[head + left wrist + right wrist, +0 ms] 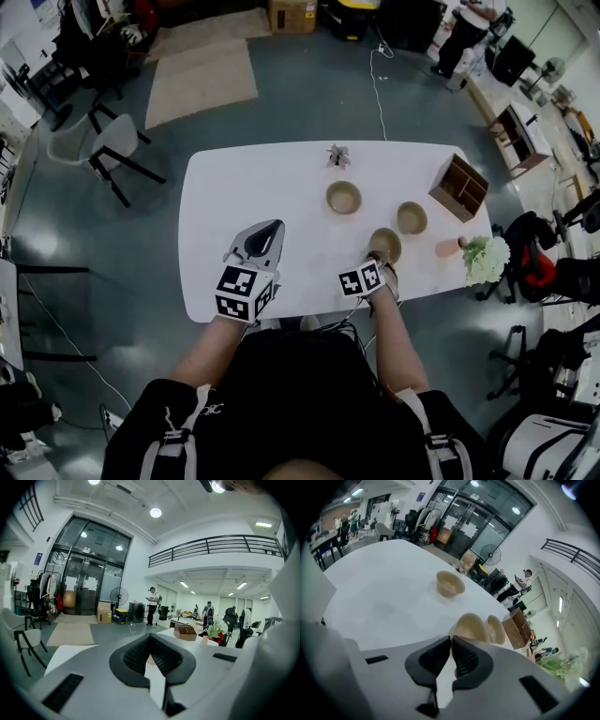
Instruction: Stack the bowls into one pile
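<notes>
Three tan bowls stand on the white table (244,187): a far bowl (343,197) (450,583), a right bowl (411,217) (496,629) and a near bowl (384,245) (471,625). My right gripper (382,259) (451,638) is tipped down at the near bowl's closest rim. Its jaws are closed to a thin slit, with a sliver of tan showing between the pads. My left gripper (267,232) (150,637) hovers over the table's left half, shut with nothing in it, well away from the bowls.
A wooden organiser box (459,186) stands at the table's right end, with a pinkish cup (448,247) and white flowers (486,258) near the right edge. A small plant (338,155) is at the far edge. Chairs (112,150) stand on the floor to the left.
</notes>
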Demonstrator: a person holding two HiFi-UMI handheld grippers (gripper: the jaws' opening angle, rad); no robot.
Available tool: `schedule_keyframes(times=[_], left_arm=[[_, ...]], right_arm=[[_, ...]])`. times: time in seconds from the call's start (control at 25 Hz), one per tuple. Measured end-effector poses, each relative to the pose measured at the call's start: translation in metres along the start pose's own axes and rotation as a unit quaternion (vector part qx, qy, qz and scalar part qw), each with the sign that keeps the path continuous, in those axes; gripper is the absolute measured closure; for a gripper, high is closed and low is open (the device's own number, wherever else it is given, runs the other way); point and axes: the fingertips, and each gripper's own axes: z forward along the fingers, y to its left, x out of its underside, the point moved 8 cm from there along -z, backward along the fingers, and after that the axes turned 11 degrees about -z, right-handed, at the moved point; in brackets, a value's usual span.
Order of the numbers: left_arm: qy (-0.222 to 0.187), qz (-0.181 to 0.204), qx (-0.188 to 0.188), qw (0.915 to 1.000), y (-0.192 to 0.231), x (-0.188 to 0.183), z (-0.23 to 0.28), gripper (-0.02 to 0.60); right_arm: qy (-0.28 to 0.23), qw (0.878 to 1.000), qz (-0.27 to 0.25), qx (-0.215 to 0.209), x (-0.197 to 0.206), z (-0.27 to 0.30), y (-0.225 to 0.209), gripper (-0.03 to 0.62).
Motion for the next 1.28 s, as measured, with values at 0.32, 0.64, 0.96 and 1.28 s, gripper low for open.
schedule_keyframes(times=[0.32, 0.64, 0.96, 1.28], left_arm=[[-0.009, -0.004, -0.018, 0.9998, 0.002, 0.004, -0.012, 0.568], [-0.022, -0.009, -0.058, 0.9981, 0.013, 0.007, -0.034, 0.568], [-0.03, -0.018, -0.11, 0.9933, 0.031, 0.007, -0.056, 0.568], [-0.034, -0.023, -0.138, 0.9896, 0.045, 0.003, -0.065, 0.568]], right_arm=[[-0.08, 0.994, -0.061, 0.041, -0.045, -0.02, -0.018, 0.558], [-0.144, 0.974, -0.167, 0.052, -0.106, -0.015, -0.015, 0.556], [-0.151, 0.958, -0.242, 0.039, -0.137, 0.016, -0.003, 0.55], [-0.126, 0.957, -0.261, 0.022, -0.153, 0.044, 0.006, 0.548]])
